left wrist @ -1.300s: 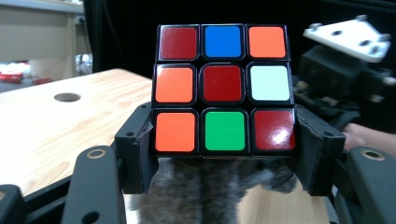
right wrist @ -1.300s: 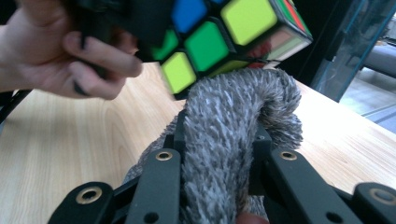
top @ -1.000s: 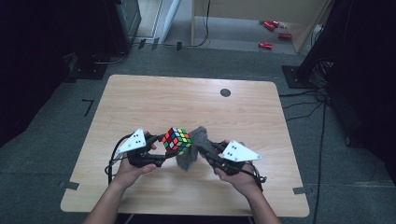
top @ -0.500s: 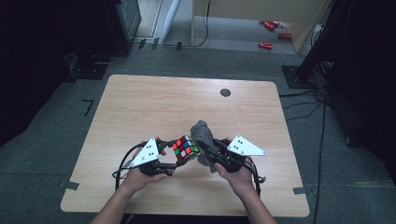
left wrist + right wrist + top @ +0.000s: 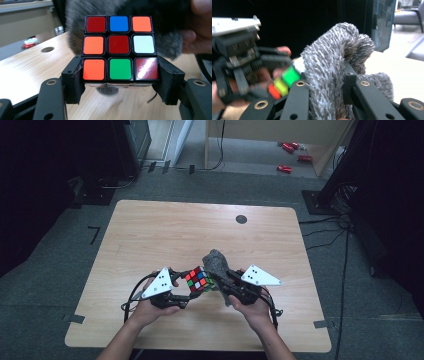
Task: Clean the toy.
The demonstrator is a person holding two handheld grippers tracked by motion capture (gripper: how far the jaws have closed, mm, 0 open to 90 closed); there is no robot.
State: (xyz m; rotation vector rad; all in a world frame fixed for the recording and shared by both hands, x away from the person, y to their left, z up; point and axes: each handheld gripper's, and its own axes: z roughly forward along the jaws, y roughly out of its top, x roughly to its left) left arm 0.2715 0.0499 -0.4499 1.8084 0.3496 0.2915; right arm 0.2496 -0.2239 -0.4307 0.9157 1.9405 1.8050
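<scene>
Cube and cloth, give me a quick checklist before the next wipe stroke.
1. Left gripper clamped on the cube: ok.
2. Right gripper pinching the grey cloth: ok.
3. Cloth touching the cube: ok; it presses the far side in the left gripper view.
4. Cube lifted off the table: ok.
5. Near face unobstructed: ok.
6. Which face was already wiped: cannot tell.

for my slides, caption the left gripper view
Left gripper clamps a scrambled cube, grey fuzzy cloth close behind it.
</scene>
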